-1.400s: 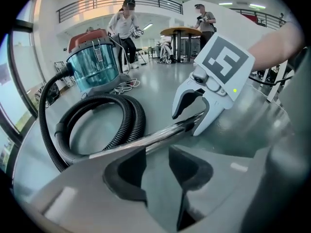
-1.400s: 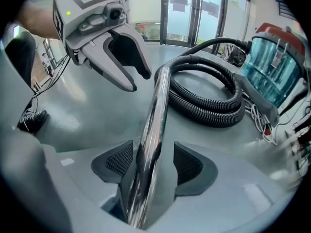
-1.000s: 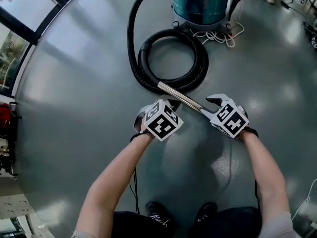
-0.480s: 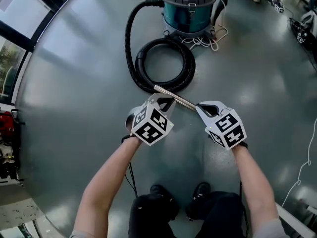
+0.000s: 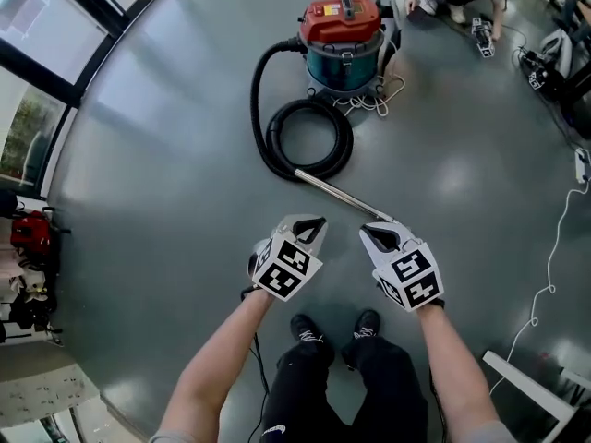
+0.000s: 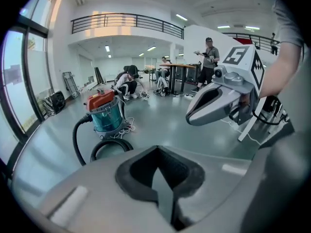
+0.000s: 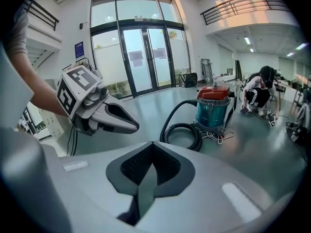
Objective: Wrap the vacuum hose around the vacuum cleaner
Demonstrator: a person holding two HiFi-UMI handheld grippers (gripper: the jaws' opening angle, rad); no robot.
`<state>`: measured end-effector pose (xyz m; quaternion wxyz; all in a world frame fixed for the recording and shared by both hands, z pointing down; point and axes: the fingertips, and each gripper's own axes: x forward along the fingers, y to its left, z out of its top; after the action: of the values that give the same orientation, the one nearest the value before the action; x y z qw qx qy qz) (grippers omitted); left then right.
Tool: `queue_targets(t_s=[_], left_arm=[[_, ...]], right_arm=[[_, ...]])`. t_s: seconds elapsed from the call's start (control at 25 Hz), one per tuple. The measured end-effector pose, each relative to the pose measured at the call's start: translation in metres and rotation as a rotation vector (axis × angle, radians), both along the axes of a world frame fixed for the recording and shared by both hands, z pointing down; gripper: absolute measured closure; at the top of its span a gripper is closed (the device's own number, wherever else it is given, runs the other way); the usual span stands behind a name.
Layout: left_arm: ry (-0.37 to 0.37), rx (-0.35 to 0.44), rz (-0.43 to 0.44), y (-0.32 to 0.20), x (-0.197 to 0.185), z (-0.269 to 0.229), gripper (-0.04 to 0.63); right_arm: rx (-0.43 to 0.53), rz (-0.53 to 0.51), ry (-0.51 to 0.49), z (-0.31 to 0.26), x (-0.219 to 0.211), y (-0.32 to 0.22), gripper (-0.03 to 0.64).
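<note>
Count with me: one vacuum cleaner (image 5: 343, 35), one black hose (image 5: 346, 139), one metal tube (image 5: 337, 195), and two grippers, the left gripper (image 5: 321, 221) and the right gripper (image 5: 363, 231).

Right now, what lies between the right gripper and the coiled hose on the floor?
The metal tube lies on the floor there, running from the coiled hose toward the right gripper. The head view shows it.

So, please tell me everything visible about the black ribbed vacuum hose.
The black ribbed vacuum hose leaves the side of the red-lidded teal vacuum cleaner, curves outward, then lies in a loose coil on the grey floor beside it. Its free end joins a straight shiny metal tube, also on the floor. It is not wrapped around the cleaner.
</note>
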<state>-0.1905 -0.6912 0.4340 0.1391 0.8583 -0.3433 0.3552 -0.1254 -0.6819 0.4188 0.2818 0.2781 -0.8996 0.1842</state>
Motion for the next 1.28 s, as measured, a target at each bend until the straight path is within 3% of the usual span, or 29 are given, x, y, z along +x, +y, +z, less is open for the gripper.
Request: queue_targets(t_s=[0.16, 0.44, 0.76, 0.92, 1.28], left_arm=[[0.073, 0.004, -0.033, 0.027, 0.019, -0.079, 0.589], [0.111, 0.015, -0.04, 0.062, 0.053, -0.206, 0.589], [0.163, 0.032, -0.063, 0.085, 0.079, -0.329, 0.589], [0.194, 0.066, -0.1, 0.097, 0.075, -0.378, 0.589], [0.305, 0.156, -0.107, 0.14, 0.047, -0.469, 0.589]], right_arm=[[-0.018, 0.04, -0.03, -0.069, 0.013, 0.024, 0.591], [-0.04, 0.084, -0.103, -0.189, 0.029, 0.062, 0.591], [0.039, 0.103, -0.197, -0.325, 0.042, 0.077, 0.591], [0.054, 0.118, -0.233, -0.367, 0.048, 0.085, 0.592], [0.095, 0.027, -0.304, -0.467, 0.025, 0.123, 0.592]])
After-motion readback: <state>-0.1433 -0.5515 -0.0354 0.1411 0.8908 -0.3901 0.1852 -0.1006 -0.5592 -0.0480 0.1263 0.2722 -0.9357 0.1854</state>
